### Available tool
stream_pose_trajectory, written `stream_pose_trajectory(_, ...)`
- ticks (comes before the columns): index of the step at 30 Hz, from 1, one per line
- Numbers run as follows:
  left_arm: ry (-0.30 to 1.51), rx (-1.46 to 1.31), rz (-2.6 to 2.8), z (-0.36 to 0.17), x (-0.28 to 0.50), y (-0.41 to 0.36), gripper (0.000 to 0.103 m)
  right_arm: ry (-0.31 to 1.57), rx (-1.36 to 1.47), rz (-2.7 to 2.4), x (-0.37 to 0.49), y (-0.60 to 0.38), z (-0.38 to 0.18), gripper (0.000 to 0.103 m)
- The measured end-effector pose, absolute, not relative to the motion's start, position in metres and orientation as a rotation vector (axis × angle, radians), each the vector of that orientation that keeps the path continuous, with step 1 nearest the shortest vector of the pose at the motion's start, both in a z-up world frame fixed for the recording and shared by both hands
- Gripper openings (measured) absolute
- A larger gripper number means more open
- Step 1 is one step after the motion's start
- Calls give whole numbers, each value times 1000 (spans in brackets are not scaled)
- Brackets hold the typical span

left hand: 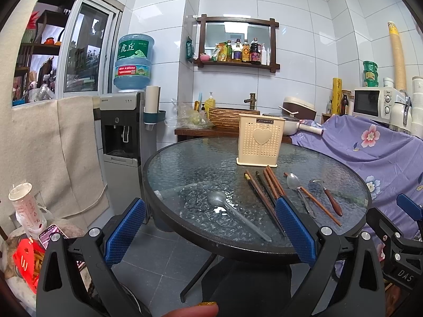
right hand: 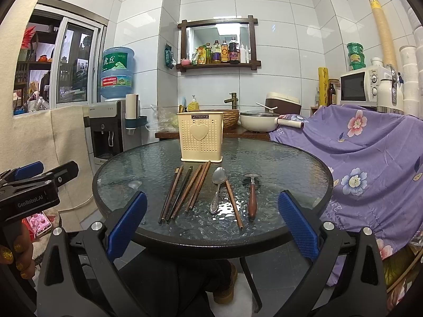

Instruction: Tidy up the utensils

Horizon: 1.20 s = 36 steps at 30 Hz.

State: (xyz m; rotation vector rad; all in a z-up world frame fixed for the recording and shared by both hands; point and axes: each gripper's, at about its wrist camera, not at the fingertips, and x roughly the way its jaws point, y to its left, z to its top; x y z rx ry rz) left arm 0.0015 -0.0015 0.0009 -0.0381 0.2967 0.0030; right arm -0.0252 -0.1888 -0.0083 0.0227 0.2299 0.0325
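Observation:
A cream perforated utensil holder (left hand: 257,142) (right hand: 201,138) stands upright at the back of the round glass table (left hand: 185,163) (right hand: 290,158). In front of it lie several dark wooden chopsticks (left hand: 264,190) (right hand: 185,192), a metal spoon (left hand: 294,183) (right hand: 218,185), a single brown chopstick (left hand: 314,200) (right hand: 234,203) and a wooden-handled utensil (left hand: 331,198) (right hand: 252,198). A clear plastic spoon (left hand: 232,211) lies apart to the left. My left gripper (left hand: 210,200) is open at the near table edge, framing the clear spoon. My right gripper (right hand: 212,195) is open too, framing the row of utensils. Neither holds anything.
A water dispenser (left hand: 123,137) stands left of the table and a purple floral cloth (right hand: 370,163) covers furniture on the right. Behind are a wooden counter with a basin (right hand: 230,117), a pot and a microwave (right hand: 364,84). A phone (left hand: 50,233) lies low left.

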Motion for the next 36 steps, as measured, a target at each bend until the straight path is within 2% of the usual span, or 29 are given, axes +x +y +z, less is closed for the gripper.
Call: stream_pose_trajectory(36,314,-42,-4,-3,6,-5,97,236,22,37,-23,-190,-11,98)
